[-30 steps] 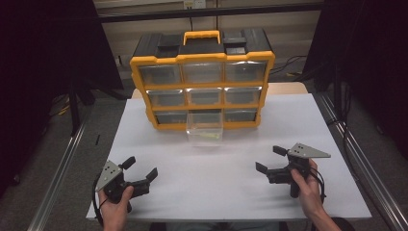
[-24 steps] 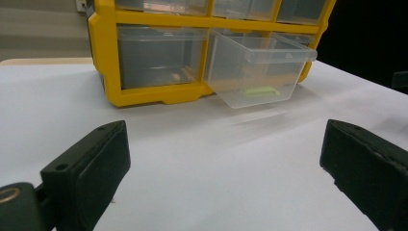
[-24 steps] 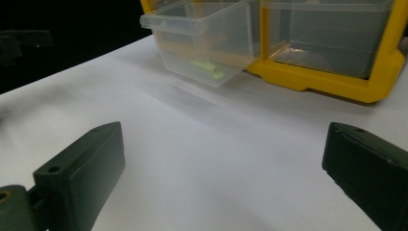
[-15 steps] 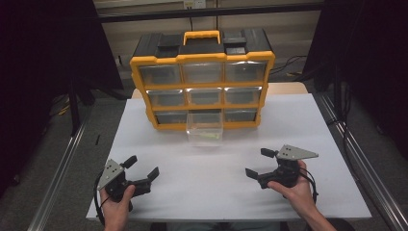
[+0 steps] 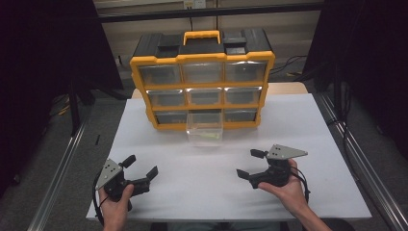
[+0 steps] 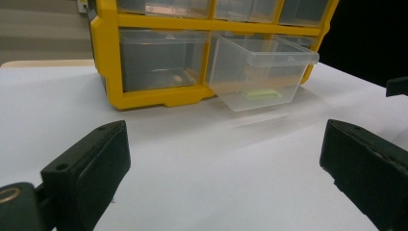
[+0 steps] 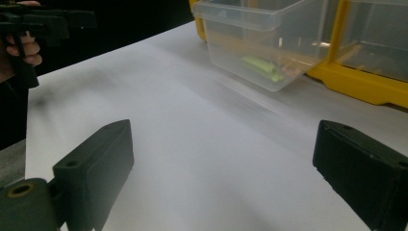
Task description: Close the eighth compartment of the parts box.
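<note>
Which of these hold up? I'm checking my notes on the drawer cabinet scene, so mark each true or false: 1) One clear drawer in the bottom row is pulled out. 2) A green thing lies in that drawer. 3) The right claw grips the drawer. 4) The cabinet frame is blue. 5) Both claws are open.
1) True: the clear drawer sticks out of the cabinet, bottom row, middle.
2) True: a green thing lies on its floor.
3) False: the right claw is apart from it, above the white table, holding nothing.
4) False: yellow frame, black top.
5) True: the left claw is open too.
</note>
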A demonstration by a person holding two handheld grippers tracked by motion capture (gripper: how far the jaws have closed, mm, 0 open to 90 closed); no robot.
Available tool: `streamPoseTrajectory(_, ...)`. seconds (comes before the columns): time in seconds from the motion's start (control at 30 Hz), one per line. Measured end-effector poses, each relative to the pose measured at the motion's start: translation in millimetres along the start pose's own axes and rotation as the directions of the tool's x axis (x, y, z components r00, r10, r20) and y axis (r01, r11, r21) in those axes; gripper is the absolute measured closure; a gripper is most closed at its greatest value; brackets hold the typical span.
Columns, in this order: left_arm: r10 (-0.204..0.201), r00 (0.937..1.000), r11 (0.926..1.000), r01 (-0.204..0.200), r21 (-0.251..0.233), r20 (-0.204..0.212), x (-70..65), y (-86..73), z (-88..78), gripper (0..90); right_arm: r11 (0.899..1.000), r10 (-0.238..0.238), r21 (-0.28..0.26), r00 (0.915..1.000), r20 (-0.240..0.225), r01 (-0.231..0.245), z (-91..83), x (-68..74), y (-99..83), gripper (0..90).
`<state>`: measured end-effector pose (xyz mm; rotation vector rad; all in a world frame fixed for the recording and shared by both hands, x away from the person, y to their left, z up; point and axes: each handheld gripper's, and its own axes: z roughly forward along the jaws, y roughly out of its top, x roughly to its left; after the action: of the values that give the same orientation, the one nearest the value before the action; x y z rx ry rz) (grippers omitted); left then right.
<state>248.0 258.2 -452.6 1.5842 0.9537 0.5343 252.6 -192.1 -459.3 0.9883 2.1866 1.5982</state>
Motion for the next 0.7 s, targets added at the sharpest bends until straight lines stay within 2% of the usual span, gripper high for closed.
streamPoseTrajectory(0.23,0.016,0.9998,0.9998,-0.016,0.011,0.014,-2.3,-0.3,0.2,3.9,1.000,-0.015,0.009,0.9986,-0.052,0.015,15.3,9.7,6.6,10.0)
streamPoseTrajectory(0.27,0.029,0.9994,0.9994,-0.029,0.020,0.017,-1.4,0.3,-0.6,3.8,1.000,-0.018,0.008,0.9982,-0.057,0.019,16.3,10.9,7.6,10.8)
streamPoseTrajectory(0.3,0.017,0.9997,0.9998,-0.017,0.009,0.016,-2.2,0.4,0.1,3.9,1.000,-0.019,0.007,0.9978,-0.064,0.020,17.3,11.9,8.9,11.4)
streamPoseTrajectory(0.4,0.014,0.9998,0.9999,-0.014,0.009,0.016,-2.4,0.6,-0.3,4.0,1.000,-0.023,0.001,0.9968,-0.076,0.024,20.5,13.7,12.0,11.8)
streamPoseTrajectory(0.47,0.001,0.9999,1.0000,-0.001,-0.001,0.017,-4.1,0.3,0.6,4.0,0.999,-0.045,0.000,0.9950,-0.089,0.045,24.8,15.8,14.0,15.0)
streamPoseTrajectory(0.53,0.025,0.9994,0.9995,-0.026,0.016,0.022,-3.5,0.6,-0.4,4.0,0.998,-0.062,0.003,0.9933,-0.097,0.063,28.7,17.6,15.0,16.3)
streamPoseTrajectory(0.6,0.027,0.9992,0.9995,-0.027,0.013,0.031,-3.6,0.4,0.1,4.0,0.998,-0.067,-0.001,0.9917,-0.110,0.067,33.3,19.3,16.3,16.3)
streamPoseTrajectory(0.63,0.019,0.9994,0.9998,-0.019,0.008,0.030,-4.3,0.2,0.6,4.0,0.997,-0.070,0.001,0.9915,-0.110,0.071,36.0,20.4,17.7,16.4)
streamPoseTrajectory(0.7,0.029,0.9994,0.9995,-0.029,0.015,0.020,-4.3,0.6,-0.6,4.1,0.997,-0.075,-0.002,0.9913,-0.108,0.075,40.2,20.8,20.1,16.3)
